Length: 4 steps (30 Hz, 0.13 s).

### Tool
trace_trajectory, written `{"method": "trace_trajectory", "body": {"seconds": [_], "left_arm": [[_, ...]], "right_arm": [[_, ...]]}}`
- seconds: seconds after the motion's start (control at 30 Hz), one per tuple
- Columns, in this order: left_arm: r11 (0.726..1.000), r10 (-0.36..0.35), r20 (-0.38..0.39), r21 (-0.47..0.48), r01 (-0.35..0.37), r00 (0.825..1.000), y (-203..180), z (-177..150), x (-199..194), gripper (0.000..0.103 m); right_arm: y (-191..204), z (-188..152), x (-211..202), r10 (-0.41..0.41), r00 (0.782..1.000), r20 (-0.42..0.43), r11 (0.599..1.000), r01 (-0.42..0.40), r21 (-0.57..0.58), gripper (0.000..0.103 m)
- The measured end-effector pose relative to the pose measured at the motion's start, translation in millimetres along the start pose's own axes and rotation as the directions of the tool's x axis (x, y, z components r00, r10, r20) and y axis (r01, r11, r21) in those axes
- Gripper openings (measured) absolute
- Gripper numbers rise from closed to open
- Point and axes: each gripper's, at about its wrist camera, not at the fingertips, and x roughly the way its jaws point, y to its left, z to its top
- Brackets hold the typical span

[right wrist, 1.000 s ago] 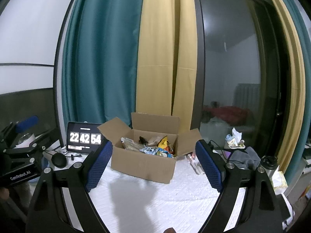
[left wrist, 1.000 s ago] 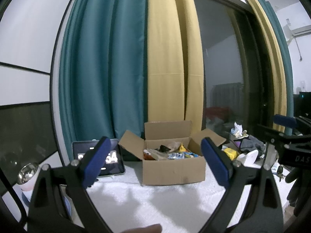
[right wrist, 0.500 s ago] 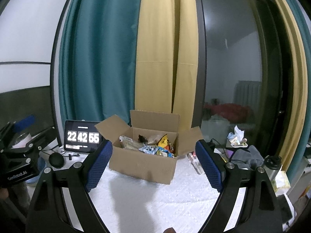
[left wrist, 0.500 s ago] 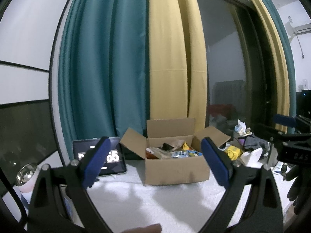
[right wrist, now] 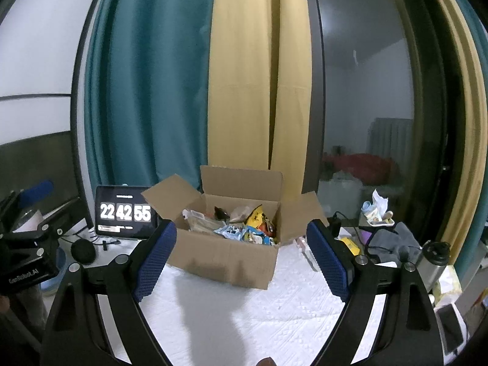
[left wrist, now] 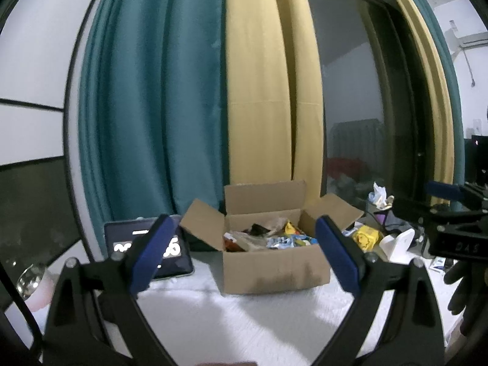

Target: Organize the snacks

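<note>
An open cardboard box (left wrist: pixel 274 267) (right wrist: pixel 222 259) stands on a white textured cloth, its flaps spread outward. Several snack packets (left wrist: pixel 274 236) (right wrist: pixel 244 225) in yellow, blue and clear wrappers fill it. My left gripper (left wrist: pixel 244 250) is open, its blue pads framing the box from the near side, nothing between them. My right gripper (right wrist: pixel 241 257) is open as well, short of the box and empty. Each gripper shows at the edge of the other's view: the right one (left wrist: pixel 454 231) at far right, the left one (right wrist: pixel 33 244) at far left.
A tablet showing a clock (right wrist: pixel 125 212) leans left of the box. A yellow packet (left wrist: pixel 366 238), a white object (left wrist: pixel 399 244), grey cloth (right wrist: pixel 393 241) and a dark flask (right wrist: pixel 433 259) crowd the right side. Teal and yellow curtains (right wrist: pixel 195 91) hang behind. White cloth (right wrist: pixel 244 314) spreads in front.
Both grippers have drifted a little closer to the box, which looks slightly larger. The clock reading went from 54 to 55. Both grippers stay open.
</note>
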Motion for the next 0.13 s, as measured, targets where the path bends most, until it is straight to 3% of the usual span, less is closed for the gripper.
{"method": "trace_trajectory", "body": {"seconds": [0.13], "left_arm": [[0.999,0.026,0.014,0.028,-0.027,1.000,-3.7,4.0,18.3,0.095]], "right_arm": [[-10.1,2.3,16.8,-0.006,1.000,-0.016,1.000,0.006,0.004,0.089]]}}
